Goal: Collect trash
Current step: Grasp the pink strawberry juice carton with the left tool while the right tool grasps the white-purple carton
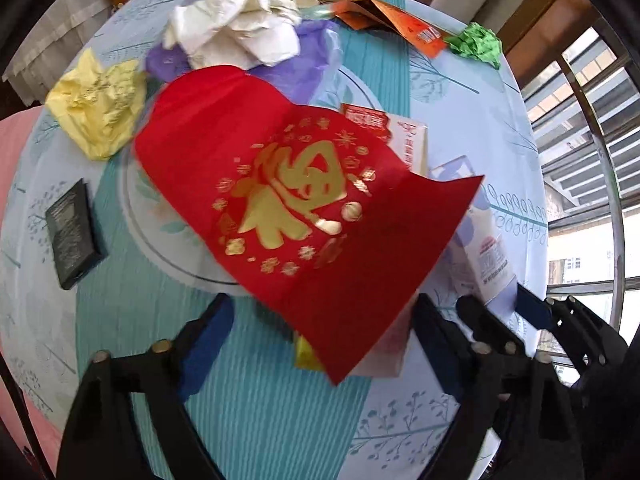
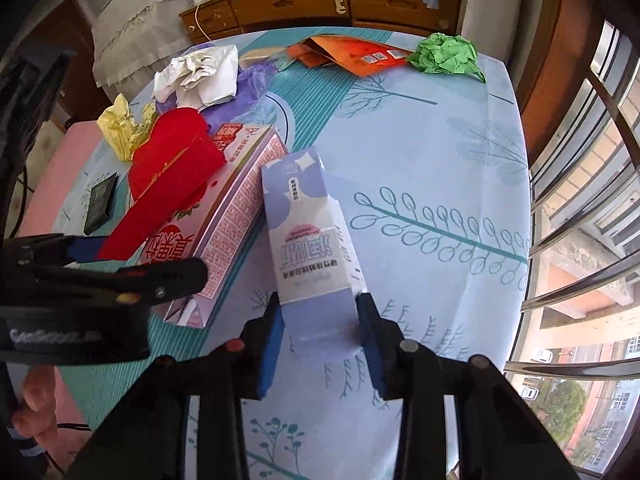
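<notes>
The right gripper (image 2: pixel 320 340) stands narrow, its blue pads (image 2: pixel 272 340) at either side of the near end of the lavender carton (image 2: pixel 308 232); the pads look to be touching its walls, though I cannot tell how hard they press. The carton lies flat on the tablecloth (image 2: pixel 420 160), its long axis running from the jaws toward 12 o'clock, leaning slightly to 11, printed face up. It reads as a light, empty paperboard box: stiff along its edges, easily crushed across the faces, so a hold across the narrow width near the end suits it.

The left gripper (image 1: pixel 320 328) is wide, nothing pressed between its pads. The red paper bag (image 1: pixel 304 200) droops between them, over the pink box (image 2: pixel 224 216) at the carton's 10 o'clock. The bag is thin, floppy and slick; its lower corner is the likeliest place to pinch.

Farther out lie yellow (image 1: pixel 96 104), white (image 1: pixel 236 24) and green (image 2: pixel 446 56) crumpled papers
</notes>
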Demonstrator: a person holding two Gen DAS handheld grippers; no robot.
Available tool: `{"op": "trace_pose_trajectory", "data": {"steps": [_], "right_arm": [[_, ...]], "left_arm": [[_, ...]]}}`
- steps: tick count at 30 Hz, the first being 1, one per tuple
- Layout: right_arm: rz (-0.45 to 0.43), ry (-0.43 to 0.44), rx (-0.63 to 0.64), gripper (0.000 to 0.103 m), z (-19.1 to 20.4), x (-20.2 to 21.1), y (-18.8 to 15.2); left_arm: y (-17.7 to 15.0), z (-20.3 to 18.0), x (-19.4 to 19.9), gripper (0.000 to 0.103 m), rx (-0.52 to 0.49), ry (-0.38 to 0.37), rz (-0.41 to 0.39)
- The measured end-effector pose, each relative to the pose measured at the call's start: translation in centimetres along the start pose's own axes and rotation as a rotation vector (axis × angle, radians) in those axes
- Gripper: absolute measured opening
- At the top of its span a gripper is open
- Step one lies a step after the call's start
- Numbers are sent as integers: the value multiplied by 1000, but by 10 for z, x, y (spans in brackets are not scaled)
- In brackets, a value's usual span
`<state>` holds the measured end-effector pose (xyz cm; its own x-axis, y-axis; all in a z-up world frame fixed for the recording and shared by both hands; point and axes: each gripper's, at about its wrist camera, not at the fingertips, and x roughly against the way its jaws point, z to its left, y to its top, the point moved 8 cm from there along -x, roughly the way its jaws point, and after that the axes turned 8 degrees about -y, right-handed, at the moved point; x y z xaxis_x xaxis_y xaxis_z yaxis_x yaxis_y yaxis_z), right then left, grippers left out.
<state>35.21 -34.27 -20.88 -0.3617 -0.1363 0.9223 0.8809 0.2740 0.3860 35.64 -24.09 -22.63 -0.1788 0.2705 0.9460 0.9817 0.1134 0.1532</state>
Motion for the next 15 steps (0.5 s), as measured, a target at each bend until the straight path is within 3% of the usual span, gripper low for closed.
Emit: {"op": "trace_pose_trajectory", "data": {"steps": [1, 2, 6, 15], "right_arm": [[0, 5, 2, 37, 1, 1, -1], [1, 8, 3, 37, 2, 1, -3], [2, 17, -9, 36, 4, 6, -8], [-52, 82, -105, 36, 14, 42, -13]], "left_arm": [[0, -3, -2, 62, -5, -10, 2], [-1, -6, -3, 56, -14, -13, 7], [-2, -13, 2, 54, -76, 35, -10], [-27, 3, 55, 53, -140, -4, -16]]}}
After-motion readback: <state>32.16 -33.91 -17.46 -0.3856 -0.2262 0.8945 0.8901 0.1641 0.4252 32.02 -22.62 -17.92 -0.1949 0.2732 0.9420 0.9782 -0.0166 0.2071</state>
